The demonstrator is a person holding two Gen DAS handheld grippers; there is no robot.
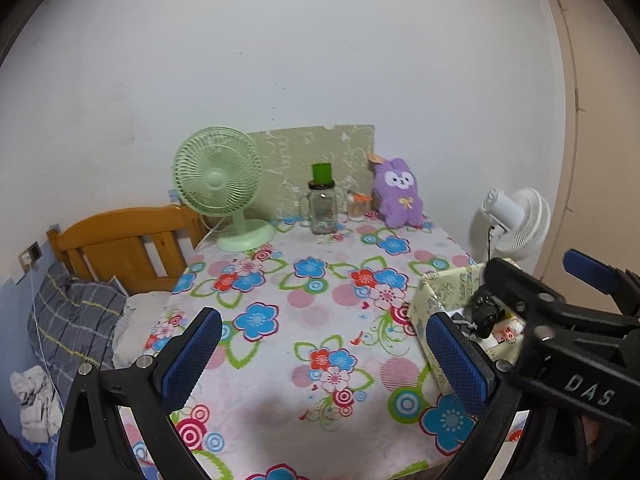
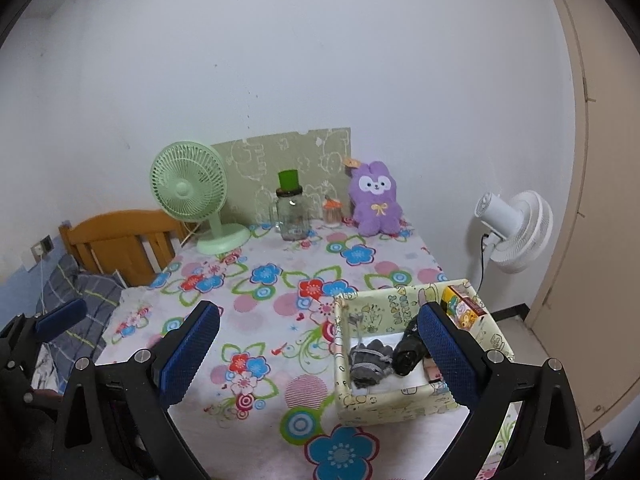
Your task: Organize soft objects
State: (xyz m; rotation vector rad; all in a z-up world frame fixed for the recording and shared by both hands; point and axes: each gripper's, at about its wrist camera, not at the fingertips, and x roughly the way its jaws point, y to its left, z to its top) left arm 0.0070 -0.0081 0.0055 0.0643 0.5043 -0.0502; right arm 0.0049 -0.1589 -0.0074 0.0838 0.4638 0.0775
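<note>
Both grippers hang above the floral-clothed counter [image 2: 280, 320], and both are spread wide with nothing between their blue pads. The left gripper [image 1: 320, 356] sits over bare cloth just left of the fabric storage box [image 2: 376, 404]; the right gripper [image 2: 320, 354] hovers at the box's near-left corner, one finger [image 2: 448, 356] crossing in front of its contents. Inside the box lie a bundle of grey gloves [image 2: 370, 360], with a black rolled item [image 2: 408, 354] just beside them, and a colourful carton [image 2: 464, 308] stands at the box's far right corner. Well beyond the box, against the wall, sits the purple plush bunny [image 2: 376, 204], upright; left of it are a small jar [image 2: 333, 213], a glass mug with a green lid [image 2: 292, 208], then a green desk fan [image 2: 192, 196]. A white fan [image 2: 516, 232] stands off the counter, behind the box.
</note>
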